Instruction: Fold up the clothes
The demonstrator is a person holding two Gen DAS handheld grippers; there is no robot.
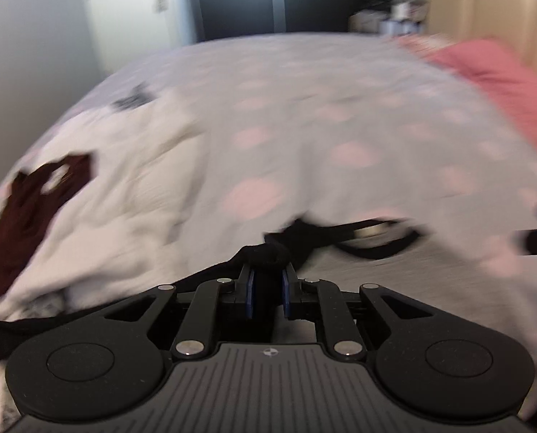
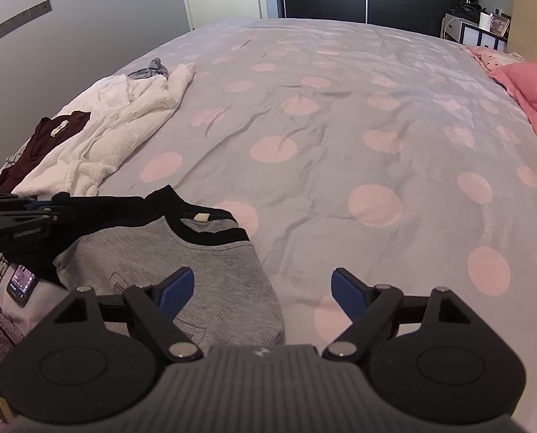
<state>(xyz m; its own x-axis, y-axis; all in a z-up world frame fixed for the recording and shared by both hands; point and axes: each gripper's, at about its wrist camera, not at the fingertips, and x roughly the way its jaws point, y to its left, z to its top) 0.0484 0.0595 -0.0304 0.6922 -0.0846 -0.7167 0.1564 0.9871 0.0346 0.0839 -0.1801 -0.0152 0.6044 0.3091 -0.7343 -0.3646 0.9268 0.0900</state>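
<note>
On the bed (image 2: 340,115), near its edge, lies the grey top (image 2: 181,259), my left gripper (image 1: 267,270) pinched tight on its black sleeve (image 2: 98,205). My right gripper (image 2: 261,288) hangs wide open and empty above the top's hem. White (image 2: 116,126) and maroon (image 2: 48,137) garments lie heaped left.

Top (image 2: 203,263): grey ribbed knit cloth, black trim, matt. Duvet (image 2: 340,126): smooth woven cloth, lightly creased, matt. White garment (image 2: 124,122): crinkled gauzy cloth. Maroon garment (image 2: 51,133): soft matt cloth. Right gripper (image 2: 261,290): matt black plastic, shiny metal pivot pins, blue pads (image 2: 176,288) smooth. Phone (image 2: 21,283): glossy screen.
</note>
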